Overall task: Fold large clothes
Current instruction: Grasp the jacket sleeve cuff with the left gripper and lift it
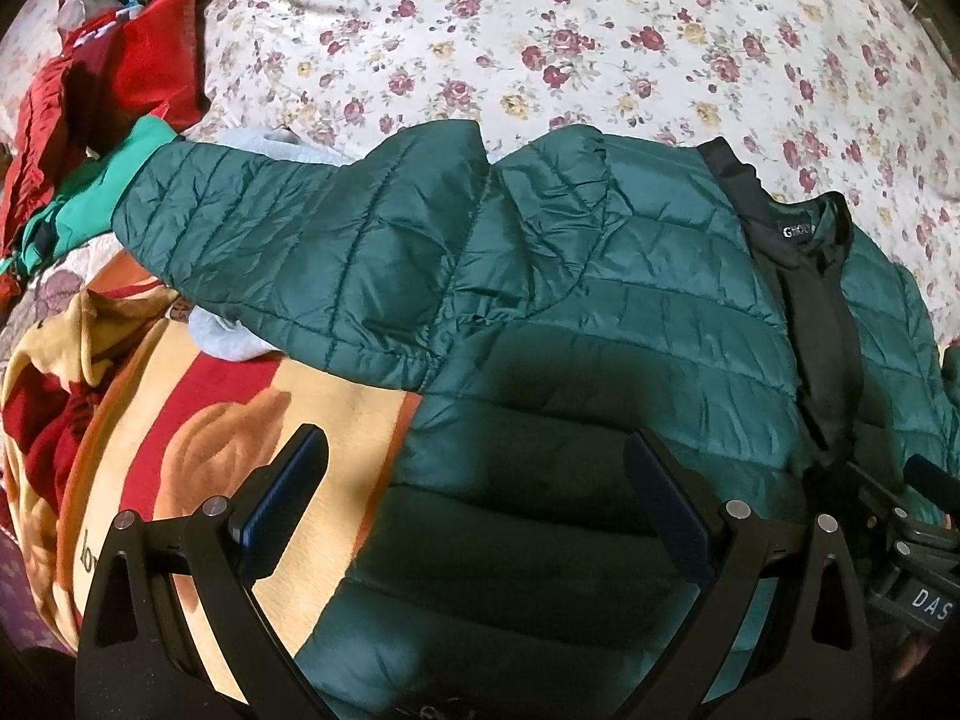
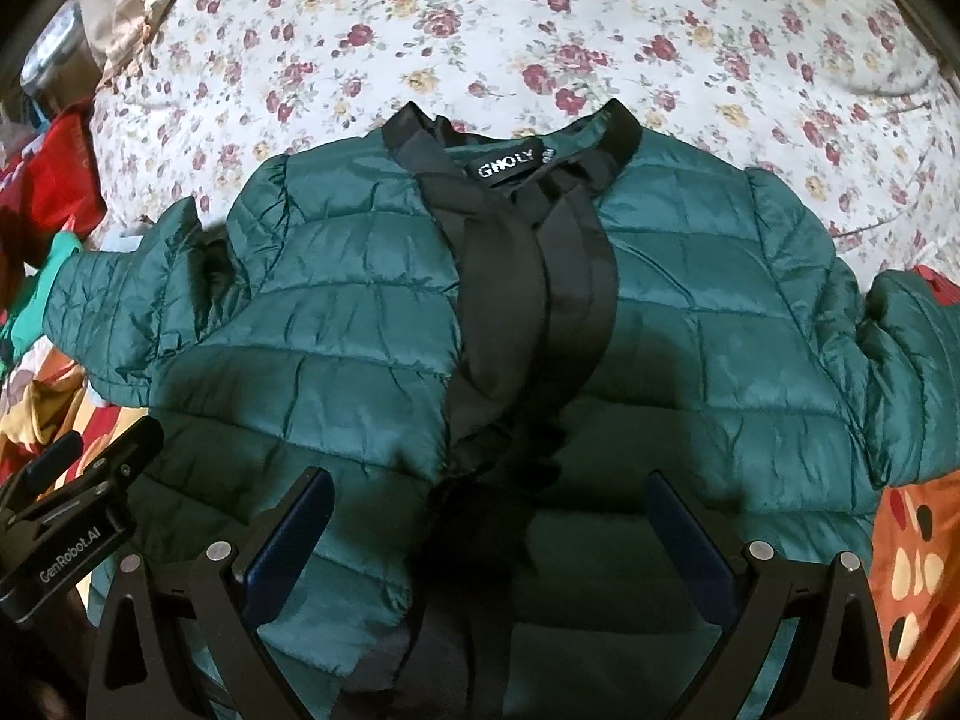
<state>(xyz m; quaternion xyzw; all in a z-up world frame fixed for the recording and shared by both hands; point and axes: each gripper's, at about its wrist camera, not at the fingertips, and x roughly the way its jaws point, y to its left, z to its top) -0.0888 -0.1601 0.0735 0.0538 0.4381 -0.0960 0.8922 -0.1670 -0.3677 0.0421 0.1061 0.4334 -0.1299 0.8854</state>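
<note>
A dark green quilted puffer jacket (image 2: pixel 372 324) lies front-up on the bed, collar away from me, with a black zipper band (image 2: pixel 540 276) down the middle and a label at the neck. Its left sleeve (image 1: pixel 282 222) stretches out to the left, the right sleeve (image 2: pixel 912 348) to the right. My left gripper (image 1: pixel 474 462) is open and empty, hovering over the jacket's lower left edge. My right gripper (image 2: pixel 489 501) is open and empty, over the lower middle by the zipper. The left gripper's body also shows in the right wrist view (image 2: pixel 66 516).
A floral bedsheet (image 2: pixel 540 30) covers the bed beyond the collar. A striped orange and red blanket (image 1: pixel 198 420) lies under the jacket's left side. Red and green clothes (image 1: pixel 102 90) are piled at the far left. An orange patterned cloth (image 2: pixel 918 570) lies at the right.
</note>
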